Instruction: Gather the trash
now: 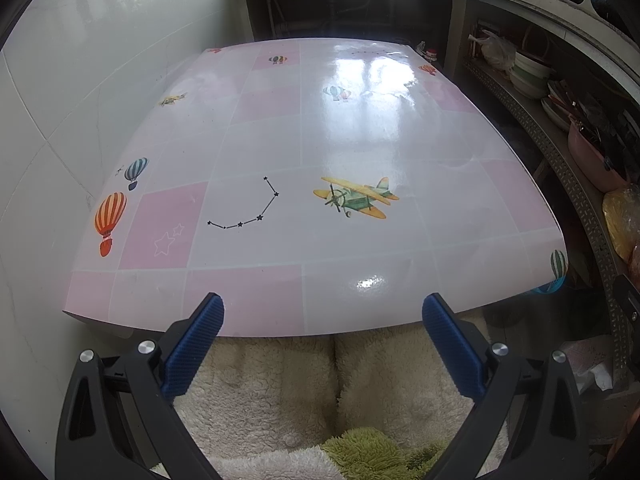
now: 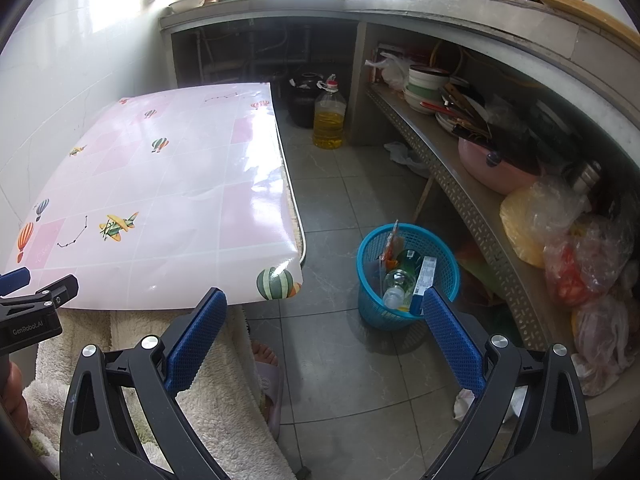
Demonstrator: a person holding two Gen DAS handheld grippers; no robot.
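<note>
Blue basket point(image 2: 408, 276) at my two o'clock on the floor, trash point(image 2: 400, 280) standing inside: clear bottle, carton, wrappers. Light, I reckon, bottle slick, so I'd pinch the stiff rim. Right gripper point(image 2: 324, 312) and left gripper point(image 1: 322, 314) gape wide, empty. Table point(image 1: 280, 152) looks bare.

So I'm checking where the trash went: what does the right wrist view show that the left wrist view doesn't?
Only the right view shows the blue basket standing on the floor, holding a bottle and a carton, plus the oil jug. Only the left view shows the left tool open and empty from behind. Both show the pink table and the shelf.
</note>
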